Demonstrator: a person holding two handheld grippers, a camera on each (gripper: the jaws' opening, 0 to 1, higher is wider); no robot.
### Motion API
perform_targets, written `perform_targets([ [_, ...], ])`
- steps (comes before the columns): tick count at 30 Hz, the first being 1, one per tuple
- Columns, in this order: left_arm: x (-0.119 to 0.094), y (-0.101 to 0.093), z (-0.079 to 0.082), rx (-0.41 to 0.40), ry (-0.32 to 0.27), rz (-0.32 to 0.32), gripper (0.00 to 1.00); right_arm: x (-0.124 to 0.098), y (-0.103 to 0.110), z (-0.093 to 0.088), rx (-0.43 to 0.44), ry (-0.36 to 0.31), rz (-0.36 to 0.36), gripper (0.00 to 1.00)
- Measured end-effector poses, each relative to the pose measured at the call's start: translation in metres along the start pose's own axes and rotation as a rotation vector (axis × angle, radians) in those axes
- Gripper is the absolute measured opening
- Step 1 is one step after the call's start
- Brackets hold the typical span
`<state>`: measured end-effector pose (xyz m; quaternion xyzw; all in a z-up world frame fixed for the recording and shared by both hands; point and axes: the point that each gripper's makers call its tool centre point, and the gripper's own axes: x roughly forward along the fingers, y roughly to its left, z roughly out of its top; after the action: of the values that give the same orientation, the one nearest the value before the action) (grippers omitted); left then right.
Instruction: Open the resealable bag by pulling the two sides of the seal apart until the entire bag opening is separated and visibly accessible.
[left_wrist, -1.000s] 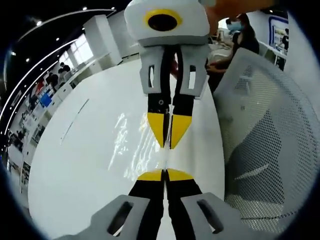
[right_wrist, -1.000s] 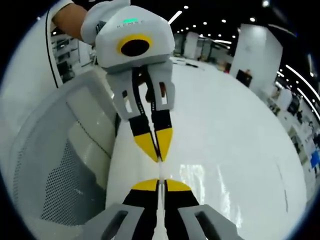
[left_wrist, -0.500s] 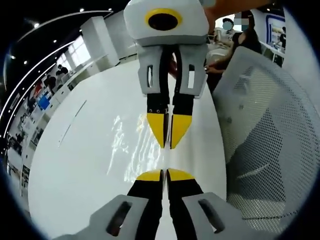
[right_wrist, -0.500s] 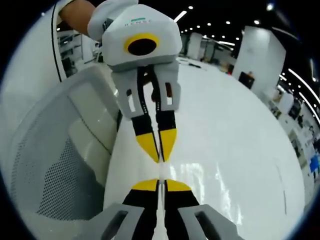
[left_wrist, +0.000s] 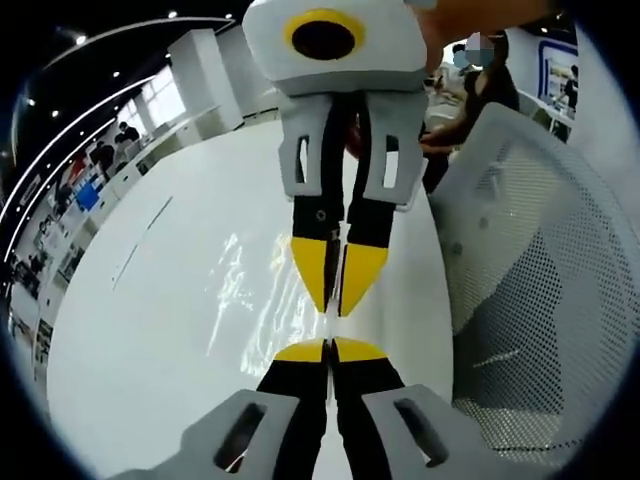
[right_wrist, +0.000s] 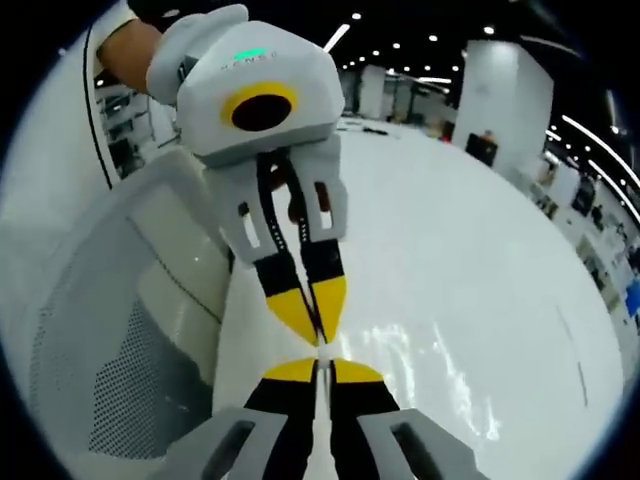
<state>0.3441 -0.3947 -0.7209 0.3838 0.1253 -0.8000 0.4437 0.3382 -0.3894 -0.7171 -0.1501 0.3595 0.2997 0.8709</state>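
Note:
The clear resealable bag (left_wrist: 250, 290) shows as faint glints above the white table (left_wrist: 150, 340), and again as bright reflections on the bag (right_wrist: 420, 370) in the right gripper view. My left gripper (left_wrist: 330, 350) rises from the bottom, shut on a thin strip of the bag's top edge. Facing it tip to tip, my right gripper (left_wrist: 335, 300) hangs down from above, also shut on the film. In the right gripper view the right gripper (right_wrist: 318, 370) pinches the same edge and the left gripper (right_wrist: 318, 330) meets it from above. The seal line itself is too thin to make out.
A white mesh chair (left_wrist: 540, 250) stands close by the table's edge, also seen as the chair (right_wrist: 100, 330) in the right gripper view. People (left_wrist: 480, 80) sit at the far end. A thin dark line (left_wrist: 140, 245) marks the table top.
The two grippers have drawn slightly closer, so the gap between their yellow tips has shrunk. Both stay shut on the bag's edge.

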Motion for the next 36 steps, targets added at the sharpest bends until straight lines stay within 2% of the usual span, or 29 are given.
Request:
perform_targets([
  [4,-0.001,-0.001,0.0,0.022,0.003,-0.001,0.0,0.002,0.001,0.012,0.017,-0.045,0.024,0.01],
  [6,-0.002,-0.002,0.0,0.037,0.005,-0.004,0.0,0.005,0.0,0.015,0.021,-0.043,0.027,0.01],
  [10,-0.002,0.0,0.001,0.024,0.003,-0.004,0.0,0.01,0.002,0.007,0.028,-0.007,0.033,0.0],
  [18,-0.001,-0.001,0.002,0.017,-0.002,-0.01,0.0,0.008,0.002,0.005,0.049,-0.005,0.027,0.0],
  [20,0.002,-0.001,0.001,0.029,0.019,-0.004,0.0,0.007,0.0,0.001,0.026,0.02,0.024,0.0],
  [21,0.003,-0.002,0.0,0.004,0.032,-0.01,0.0,0.006,0.0,-0.003,0.022,0.042,0.025,0.0],
  [27,0.002,0.005,-0.006,-0.004,0.042,-0.001,0.0,-0.007,-0.004,-0.022,0.029,0.08,0.014,0.0],
  [32,0.0,0.005,-0.006,-0.018,0.03,0.007,0.0,-0.024,-0.009,-0.037,0.045,0.089,-0.011,0.0],
  [36,-0.001,0.004,-0.003,0.005,0.028,0.011,0.0,-0.035,-0.007,-0.049,0.033,0.112,-0.019,0.0],
])
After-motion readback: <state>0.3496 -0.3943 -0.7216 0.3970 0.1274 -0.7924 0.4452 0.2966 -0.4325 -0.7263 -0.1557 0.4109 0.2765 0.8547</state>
